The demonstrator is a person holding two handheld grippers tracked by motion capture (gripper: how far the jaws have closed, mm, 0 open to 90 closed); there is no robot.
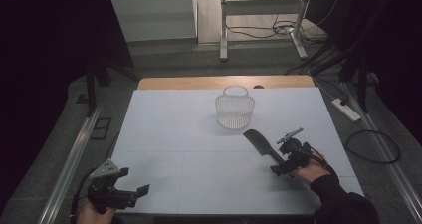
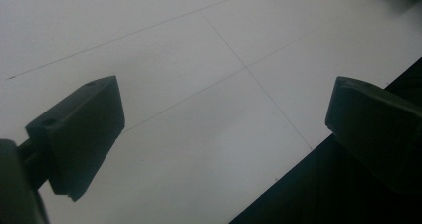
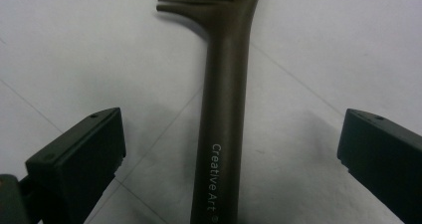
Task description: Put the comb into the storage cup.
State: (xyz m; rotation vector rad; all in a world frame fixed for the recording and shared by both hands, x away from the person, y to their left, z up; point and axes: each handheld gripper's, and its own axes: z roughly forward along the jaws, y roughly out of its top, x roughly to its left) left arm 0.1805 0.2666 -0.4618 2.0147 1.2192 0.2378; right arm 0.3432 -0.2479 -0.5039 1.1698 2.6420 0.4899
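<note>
High view: the right tongs (image 1: 279, 160) sit low at the near right of the white bench (image 1: 164, 134), at the handle end of a dark comb (image 1: 263, 144). The comb lies flat on the bench, toothed head pointing toward a white basket (image 1: 234, 112) that stands upright near the far middle, just beyond the comb's head but apart from it. The basket looks empty, as far as its mesh lets me tell. The left tongs (image 1: 130, 188) hang at the near left edge, well apart from comb and basket.

Left gripper view: left tongs (image 2: 219, 134) spread wide, nothing between the jaws; bare bench and its dark near edge below.

Right gripper view: right tongs (image 3: 229, 154) also spread wide, one jaw on either side of the comb (image 3: 224, 109) handle, neither touching it. The handle, printed "Creative Art", runs up the middle to the teeth at top.

Status, my reading: the approach is made and the jaws are lined up; the grasp is not yet closed. Closing, lifting and, most likely, dropping the comb in the basket are all left.
</note>
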